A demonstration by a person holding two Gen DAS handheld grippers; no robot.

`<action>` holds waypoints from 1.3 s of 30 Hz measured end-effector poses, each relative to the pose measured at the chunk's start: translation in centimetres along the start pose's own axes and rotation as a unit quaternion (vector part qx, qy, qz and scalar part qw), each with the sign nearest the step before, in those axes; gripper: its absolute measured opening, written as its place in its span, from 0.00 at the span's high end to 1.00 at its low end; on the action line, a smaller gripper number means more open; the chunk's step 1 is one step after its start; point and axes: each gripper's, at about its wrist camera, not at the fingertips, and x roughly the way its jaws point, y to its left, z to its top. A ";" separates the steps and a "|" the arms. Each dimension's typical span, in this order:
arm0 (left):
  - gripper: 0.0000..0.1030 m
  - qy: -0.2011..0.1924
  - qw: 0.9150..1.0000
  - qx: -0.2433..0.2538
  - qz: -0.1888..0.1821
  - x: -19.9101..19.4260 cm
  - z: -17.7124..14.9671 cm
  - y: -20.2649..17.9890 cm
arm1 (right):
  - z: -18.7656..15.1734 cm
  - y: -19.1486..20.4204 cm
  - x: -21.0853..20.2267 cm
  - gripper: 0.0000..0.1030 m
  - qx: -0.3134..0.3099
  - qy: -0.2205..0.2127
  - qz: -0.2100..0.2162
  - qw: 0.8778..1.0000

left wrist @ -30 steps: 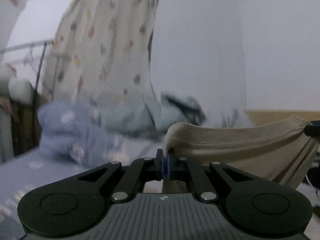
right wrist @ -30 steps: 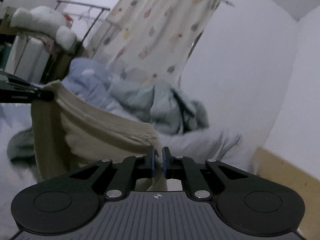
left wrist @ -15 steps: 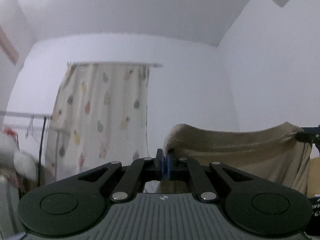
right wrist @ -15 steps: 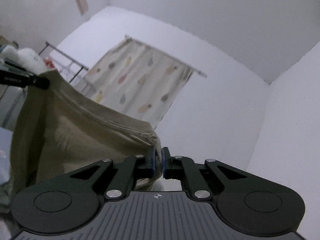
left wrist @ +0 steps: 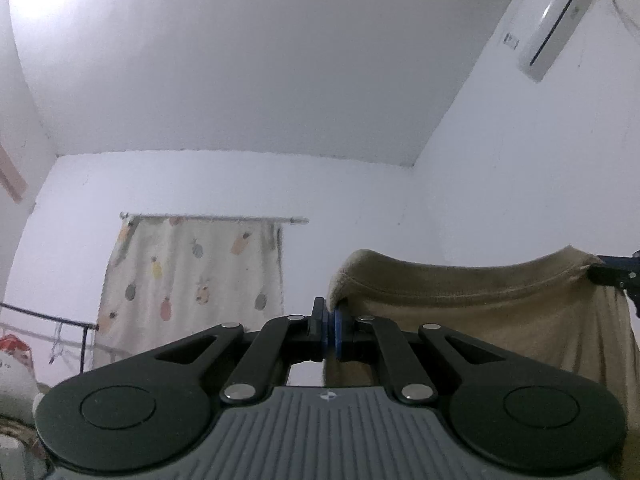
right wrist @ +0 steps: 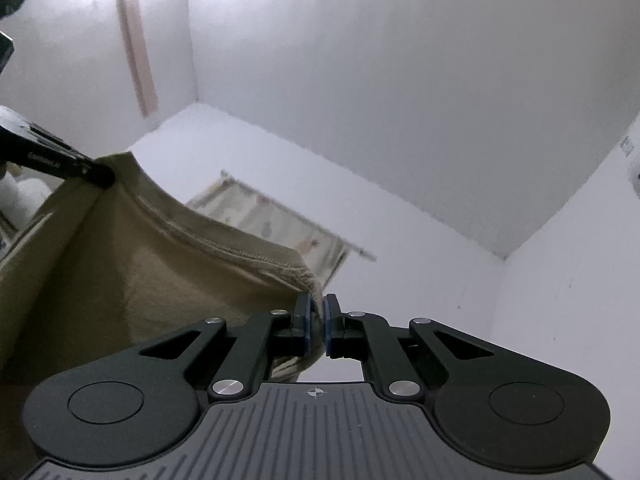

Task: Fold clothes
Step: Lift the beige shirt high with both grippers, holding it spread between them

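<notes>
Left wrist view shows the left hand-held gripper (left wrist: 330, 330) pinched tight on one top corner of a tan shirt (left wrist: 480, 320). The right hand-held gripper (right wrist: 316, 326) is pinched on the other top corner, with cloth squeezed between its blue pads. The shirt is up in the air, hanging between the two grippers. Both cameras point high, at the white wall, the ceiling and an air conditioner (left wrist: 560, 20).

I think the shirt is soft and light. Its top edge sags in a curve between the two corners, so it bends easily and will flop if one side lets go. It does not look like it could break. The stitched edge looks thicker than the rest, so the corners on that edge look like good places to hold. A thin pinch could slip out if the shirt gets shaken hard.

A lot is hidden. The bottom of the shirt is cut off by the gripper bodies, so I cannot tell how long it is or if it hangs flat. Whether it has sleeves, or is already folded once, cannot be seen. No bed or table shows below. A curtain (left wrist: 192, 280) with little fruit pictures hangs far behind.
</notes>
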 end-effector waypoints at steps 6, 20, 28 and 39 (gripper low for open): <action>0.93 0.001 0.999 -0.029 -0.023 -0.3 2.3 0.6 | 2.2 -3.1 -0.7 0.93 -0.012 -0.025 0.002 1.000; 0.93 0.149 0.988 -0.047 0.003 7.2 -9.2 3.6 | -8.6 -0.6 5.3 0.92 -0.016 0.074 0.048 0.996; 0.93 0.233 0.972 0.001 0.035 15.0 -17.3 5.4 | -18.5 2.8 14.0 0.92 -0.011 0.148 0.075 0.986; 0.93 0.327 0.942 -0.026 0.073 27.4 -24.3 6.6 | -24.1 10.3 28.5 0.93 0.002 0.227 0.102 0.969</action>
